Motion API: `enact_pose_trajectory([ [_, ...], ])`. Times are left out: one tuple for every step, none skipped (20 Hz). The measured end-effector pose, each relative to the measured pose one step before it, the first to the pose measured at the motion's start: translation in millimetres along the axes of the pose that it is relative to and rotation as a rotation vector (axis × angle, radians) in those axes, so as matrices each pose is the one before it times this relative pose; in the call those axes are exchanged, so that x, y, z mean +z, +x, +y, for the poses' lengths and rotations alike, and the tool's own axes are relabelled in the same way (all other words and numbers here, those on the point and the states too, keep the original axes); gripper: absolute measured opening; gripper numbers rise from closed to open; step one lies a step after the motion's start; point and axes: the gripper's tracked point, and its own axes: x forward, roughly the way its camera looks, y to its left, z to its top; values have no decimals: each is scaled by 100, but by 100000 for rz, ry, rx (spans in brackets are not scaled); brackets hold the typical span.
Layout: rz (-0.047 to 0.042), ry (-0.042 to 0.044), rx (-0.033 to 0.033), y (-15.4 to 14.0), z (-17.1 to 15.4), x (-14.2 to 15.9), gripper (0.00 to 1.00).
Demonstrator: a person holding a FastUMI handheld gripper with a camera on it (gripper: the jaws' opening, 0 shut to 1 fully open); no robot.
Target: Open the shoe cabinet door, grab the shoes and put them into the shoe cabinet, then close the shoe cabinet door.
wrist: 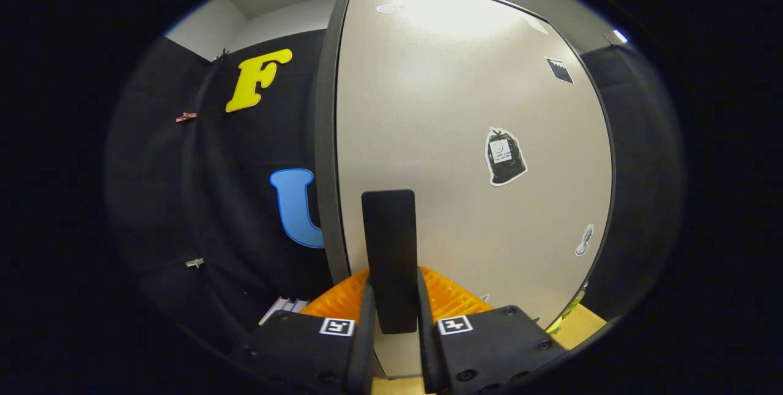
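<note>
my claw (394, 306) clamped on the dark upright handle (389, 248) of the shoe cabinet door (452, 107), both fingers squeezing it, pale door right in front w/ a few stickers (505, 156), booth cloth off to the side

A black cloth wall (244, 211) hangs at the back of the booth, with a small reddish clip (186, 117) pinned high on it and a small pale metal clip (194, 262) lower down. A stack of thin pale flat items (282, 307), possibly books, rests at its foot. Above the cloth, a plain grey-white room wall (269, 22) meets the ceiling.
</note>
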Motion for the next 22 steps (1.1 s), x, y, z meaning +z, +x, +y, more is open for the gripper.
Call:
enact_pose_trajectory([
  [163,201,-9,46,-24,2,25],
  [456,211,355,-58,-12,-50,25],
  [363,34,512,-157,55,-6,25],
  [266,-194,514,-102,-23,-9,25],
  [293,-268,589,-213,-8,0,25],
  [311,-142,864,-176,41,-1,25],
  [218,218,949,-309,26,8,25],
  [587,108,752,-278,-51,-1,25],
  [286,199,635,-351,13,30,25],
  [460,566,690,-521,-4,43,25],
  [314,559,749,-527,-19,52,25],
  [239,329,720,-594,103,128,25],
  [347,70,833,-770,156,74,25],
  [490,-37,954,-616,-83,-54,25],
  [36,111,939,-732,-189,82,25],
  [251,59,752,-707,-181,88,25],
  [343,56,718,-898,-219,-37,25],
  [264,19,815,-774,-241,52,25],
  [256,120,928,-856,-227,-90,25],
  [425,181,1231,-698,-267,-4,25],
  [245,277,1549,-798,-221,12,25],
  [796,48,1717,-868,-309,-74,25],
])
